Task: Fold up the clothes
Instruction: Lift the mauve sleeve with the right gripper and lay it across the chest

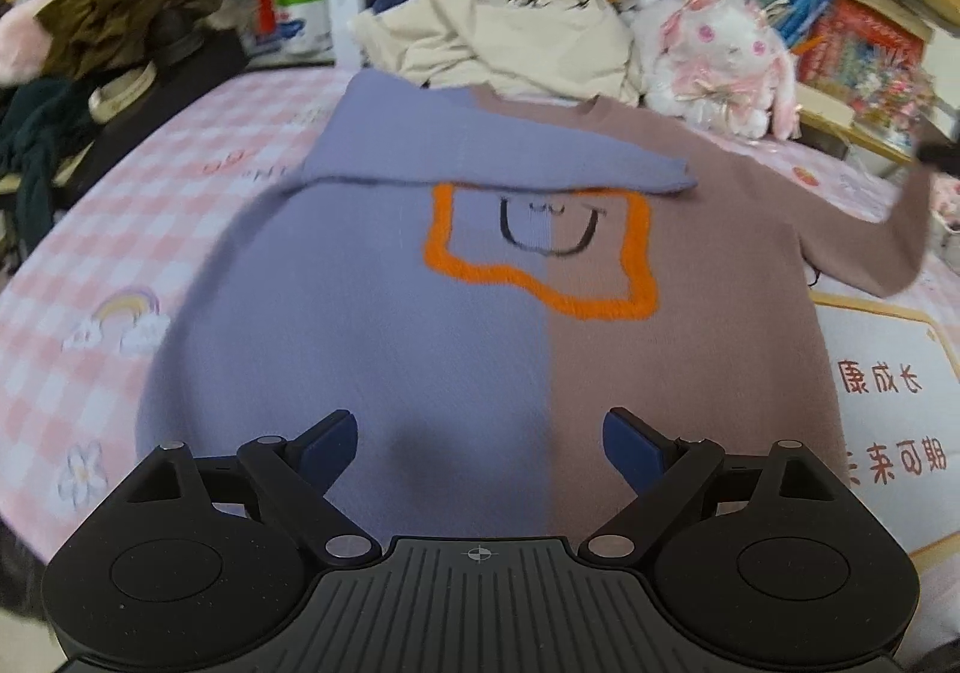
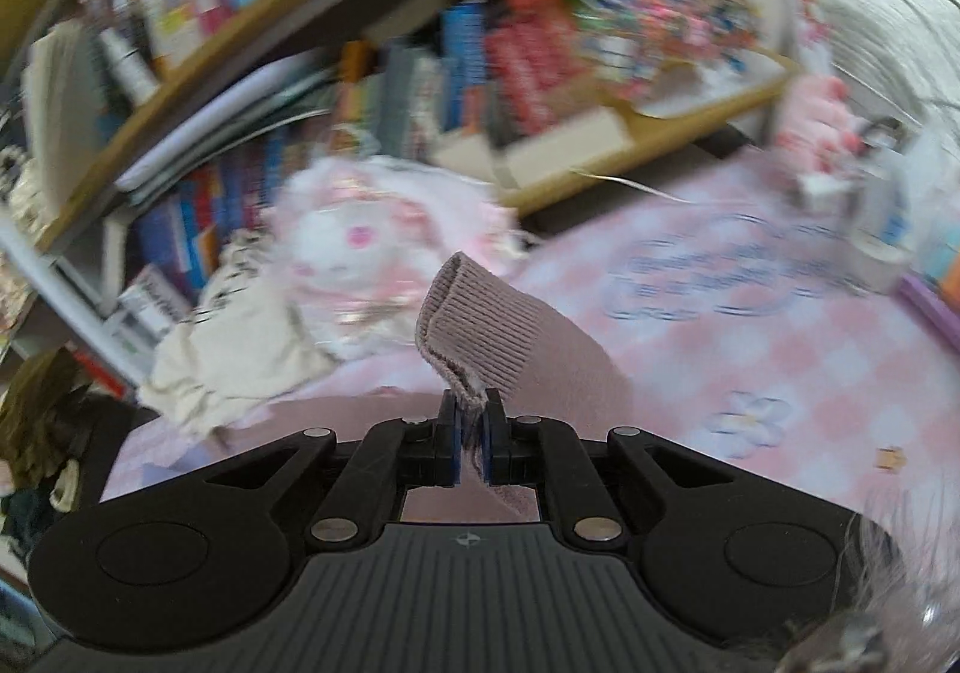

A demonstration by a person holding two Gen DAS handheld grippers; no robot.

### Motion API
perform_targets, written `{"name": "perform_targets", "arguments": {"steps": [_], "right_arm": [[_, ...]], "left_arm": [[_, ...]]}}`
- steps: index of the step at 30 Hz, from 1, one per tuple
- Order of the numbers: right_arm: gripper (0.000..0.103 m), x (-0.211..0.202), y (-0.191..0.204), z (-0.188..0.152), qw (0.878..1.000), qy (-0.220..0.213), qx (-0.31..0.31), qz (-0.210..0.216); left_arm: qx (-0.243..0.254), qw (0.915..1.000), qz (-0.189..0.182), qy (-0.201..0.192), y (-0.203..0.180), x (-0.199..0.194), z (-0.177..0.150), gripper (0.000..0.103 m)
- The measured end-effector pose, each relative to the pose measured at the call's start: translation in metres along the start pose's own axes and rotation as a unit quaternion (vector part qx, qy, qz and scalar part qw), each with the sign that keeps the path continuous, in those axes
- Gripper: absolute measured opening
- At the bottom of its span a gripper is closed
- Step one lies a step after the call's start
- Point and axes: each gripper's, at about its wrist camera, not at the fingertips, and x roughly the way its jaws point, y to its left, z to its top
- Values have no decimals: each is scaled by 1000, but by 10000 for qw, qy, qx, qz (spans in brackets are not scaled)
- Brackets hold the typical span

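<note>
A soft knit two-tone sweater [image 1: 420, 325] is spread flat on the checked bed [image 1: 54, 349], ribbed brown cuff [image 2: 474, 325] pinched by the right tool [image 2: 471, 433], left tool [image 1: 480, 445] held wide open above the hem.

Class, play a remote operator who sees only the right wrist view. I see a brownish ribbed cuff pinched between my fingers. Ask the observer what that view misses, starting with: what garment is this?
Observer: A half-lilac, half-brown sweater, lying flat on the bed.
Operator: Is the other sleeve done?
Observer: Yes, the lilac sleeve is folded across the chest.
Operator: And the left gripper?
Observer: The left gripper is open above the hem, holding nothing.
Operator: Is my sleeve lifted?
Observer: The brown sleeve stretches out sideways, off the body.
</note>
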Motion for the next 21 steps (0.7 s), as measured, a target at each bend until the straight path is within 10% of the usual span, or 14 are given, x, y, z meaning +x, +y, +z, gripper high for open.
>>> {"name": "perform_targets", "arguments": {"steps": [21], "right_arm": [[7, 73, 258, -45, 9859, 336, -1445, 772]], "left_arm": [[823, 9921, -751, -574, 82, -3, 21, 94]]}}
